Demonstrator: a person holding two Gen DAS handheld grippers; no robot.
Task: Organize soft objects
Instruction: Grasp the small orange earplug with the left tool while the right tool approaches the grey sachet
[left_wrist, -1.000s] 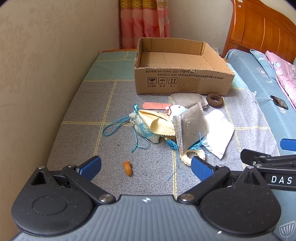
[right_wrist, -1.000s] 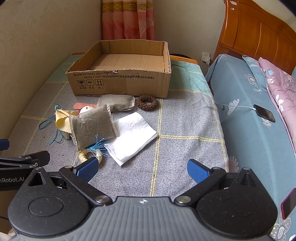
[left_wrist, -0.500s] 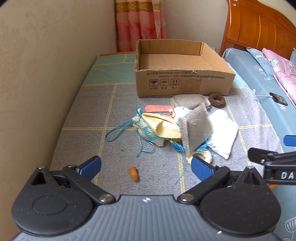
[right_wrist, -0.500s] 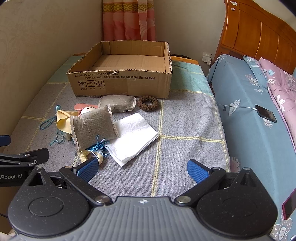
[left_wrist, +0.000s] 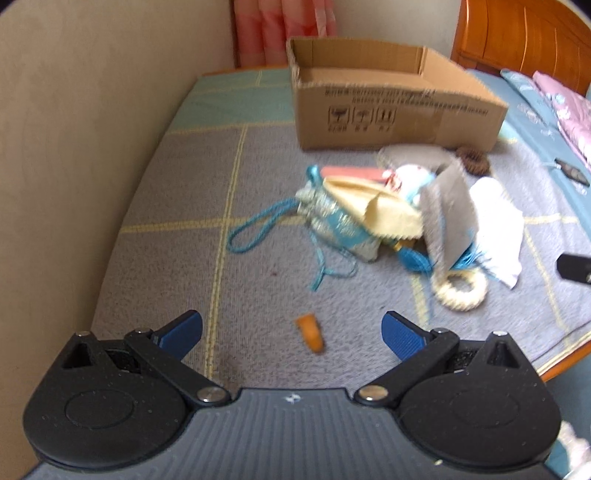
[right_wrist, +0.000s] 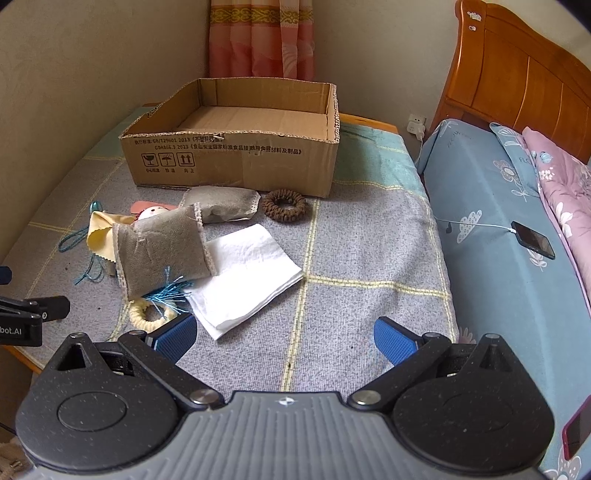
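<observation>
The soft things lie heaped on a grey checked mat (right_wrist: 369, 251) in front of an open, empty box (right_wrist: 236, 162): a grey pouch (right_wrist: 162, 251) leaning on a yellow cloth (left_wrist: 388, 218), a second grey pouch (right_wrist: 221, 201) behind it, a white cloth (right_wrist: 247, 273) just beside, a brown ring (right_wrist: 284, 205) near the box, a cream ring (left_wrist: 460, 291) in front, and a blue-corded bag (left_wrist: 332, 225). An orange bit (left_wrist: 310, 330) lies apart, between the left gripper's (left_wrist: 291, 328) wide-spread, empty jaws. The right gripper (right_wrist: 284, 338) hovers low over the mat, jaws equally wide, holding nothing. A bed (right_wrist: 498, 229) with a phone (right_wrist: 533, 240) stands alongside, curtain (right_wrist: 262, 37) behind.
</observation>
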